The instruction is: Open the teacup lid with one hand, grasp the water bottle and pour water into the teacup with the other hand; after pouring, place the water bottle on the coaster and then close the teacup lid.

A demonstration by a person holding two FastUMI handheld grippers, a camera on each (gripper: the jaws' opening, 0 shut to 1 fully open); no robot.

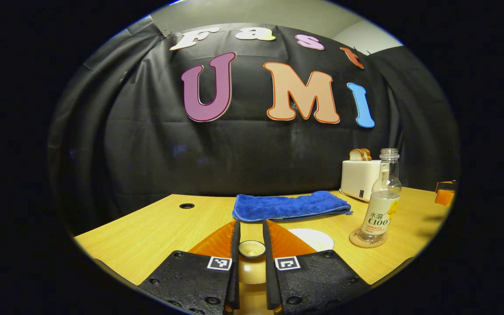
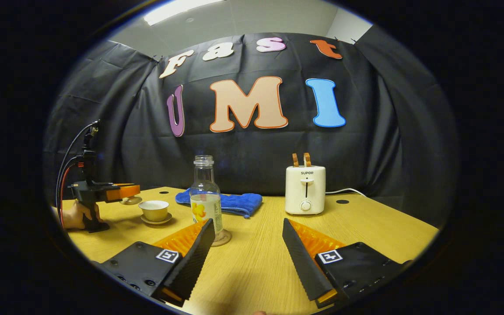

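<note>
Round beige ceramic teacup lid (image 1: 252, 248) pinched by knob in left gripper (image 1: 252, 253), held above counter (image 1: 147, 236). Open beige teacup (image 2: 155, 210) on saucer, 10 o'clock in right gripper view. Clear glass water bottle (image 2: 206, 197) on round cork coaster (image 1: 367, 239), uncapped. Right gripper (image 2: 248, 245) spread wide, empty, bottle near its 11 o'clock. Risk: off-centre lowering could chip rim; thin knob may slip.

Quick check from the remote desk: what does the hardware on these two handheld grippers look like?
Each gripper has a black body with screws and a square black-and-white marker tag per side, plus ribbed orange panels beside the fingers. This shows on the left gripper and the right gripper. Farther off, the left gripper's black pistol-style handle shows, with an orange front and red and black cables looping above.
</note>
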